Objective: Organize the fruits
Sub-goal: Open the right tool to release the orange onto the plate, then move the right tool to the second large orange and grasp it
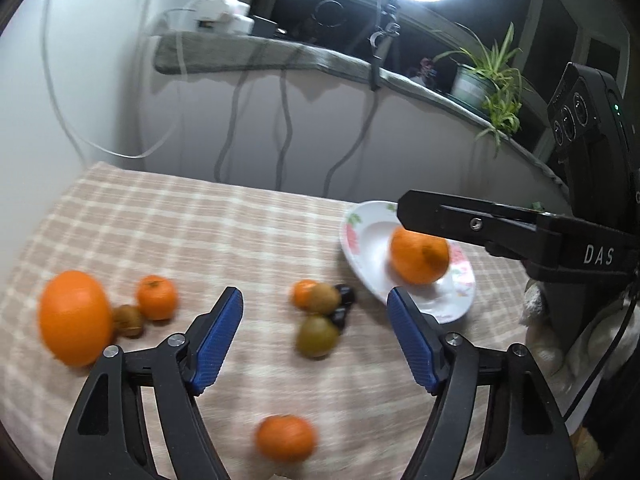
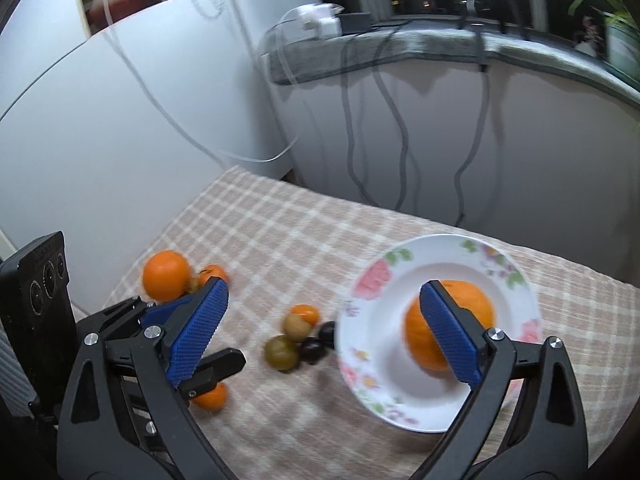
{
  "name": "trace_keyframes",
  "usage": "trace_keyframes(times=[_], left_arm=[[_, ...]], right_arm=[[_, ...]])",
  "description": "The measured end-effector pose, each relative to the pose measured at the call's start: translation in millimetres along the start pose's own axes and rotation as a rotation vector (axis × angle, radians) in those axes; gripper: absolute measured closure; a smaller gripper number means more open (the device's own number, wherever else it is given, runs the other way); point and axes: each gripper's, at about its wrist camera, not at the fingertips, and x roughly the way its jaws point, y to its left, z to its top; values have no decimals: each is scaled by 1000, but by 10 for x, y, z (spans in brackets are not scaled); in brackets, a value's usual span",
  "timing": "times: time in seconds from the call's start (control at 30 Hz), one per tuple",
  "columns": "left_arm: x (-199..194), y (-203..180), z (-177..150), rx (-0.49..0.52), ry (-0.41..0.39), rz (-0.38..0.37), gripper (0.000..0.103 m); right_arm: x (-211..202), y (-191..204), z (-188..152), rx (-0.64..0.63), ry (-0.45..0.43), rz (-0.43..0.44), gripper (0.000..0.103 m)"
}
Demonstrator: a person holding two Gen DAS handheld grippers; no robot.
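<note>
mostly bare cloth [image 1: 248, 232], plate [image 2: 400, 392] near edge

The right gripper [image 2: 324, 320] hangs above the checked surface [image 2: 288, 232] with its blue fingers [image 2: 198, 330] spread wide and nothing between them. A flowered plate [image 2: 372, 280] lies near the right edge with one orange [image 2: 472, 300] on it, partly behind the right finger. Just left of the plate sit a mandarin [image 2: 306, 313], two kiwis [image 2: 281, 353] and dark plums [image 2: 312, 349], bunched together. A big orange [image 2: 166, 274] and another mandarin [image 2: 214, 272] lie near the left edge. The left gripper [image 2: 218, 364] reaches in low left, above a third mandarin [image 2: 212, 397].
</note>
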Motion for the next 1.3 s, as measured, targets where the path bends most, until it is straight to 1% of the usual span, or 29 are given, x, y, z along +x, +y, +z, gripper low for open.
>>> trace_keyframes(times=[0.27,0.43,0.6,0.67,0.97,1.0,1.23,1.3], left_arm=[[-275,435,-110,-44,-32,99,28],[-403,699,-168,-91,-48,132,28],[-489,968,-256,-137,-51,176,28],[-510,1081,-299,-160,-48,188,28],[-449,1394,-425,-225,-17,191,28],[-435,1409,-428,-228,-14,189,28],[-336,1515,-452,-257,4,155,28],[-317,1553,-458,-276,5,143,30]], right_arm=[[235,418,100,-61,50,92,5],[415,676,169,-100,87,153,5],[634,901,205,-122,132,222,5],[721,994,205,-133,150,236,5],[1125,1364,233,-164,226,306,5],[1156,1382,238,-170,220,322,5],[1431,1512,248,-179,276,350,5],[1490,1552,242,-185,290,356,5]])
